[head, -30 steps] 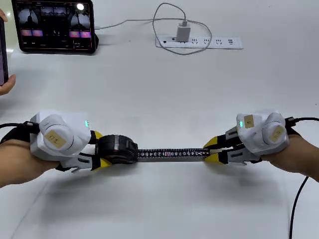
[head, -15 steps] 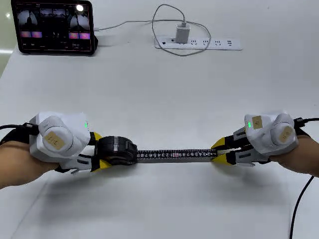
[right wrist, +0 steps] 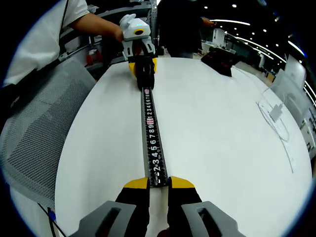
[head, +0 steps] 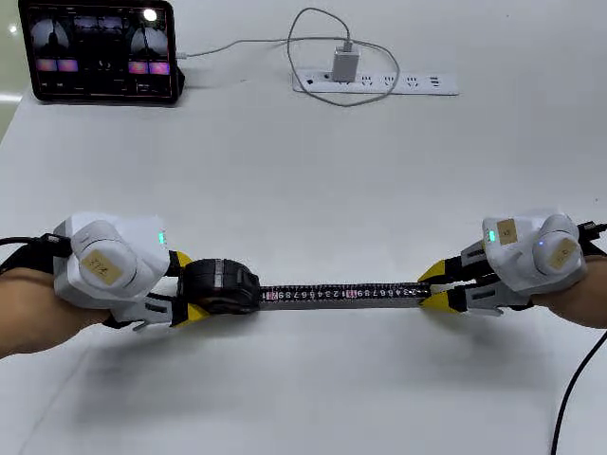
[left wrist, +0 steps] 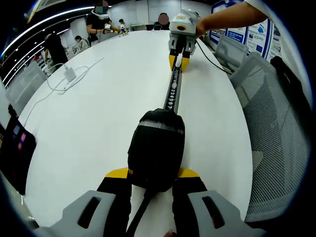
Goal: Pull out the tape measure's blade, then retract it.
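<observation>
A black tape measure [head: 220, 285] lies toward the near edge of a white table [head: 303, 171], its blade [head: 341, 293] drawn out flat along the tabletop, roughly parallel to that edge. The left gripper [head: 190, 284] has its yellow-tipped jaws clamped around the case from the left, holding it on the surface. The right gripper [head: 434, 287], well apart to the right, has its jaws drawn narrow and pinched on the blade's free end; the right gripper view shows the printed numerals running away from its tips toward the case. At the table's far edge stand a tablet [head: 101, 50] showing camera feeds, near the left corner, and a power strip [head: 379, 82] with a charger [head: 344, 64] and looped cable plugged in, both well clear of the work.

The pull-out step appears to be in hand: the blade is taut and straight between the two grippers, and a good run of it is exposed. Whether the case's lock is engaged cannot be told. The retraction would call for the right gripper to walk the tip back toward the case along the same line, feeding it in under control and not releasing it to snap home, while the left gripper pins the case so it neither slides nor tips.
</observation>
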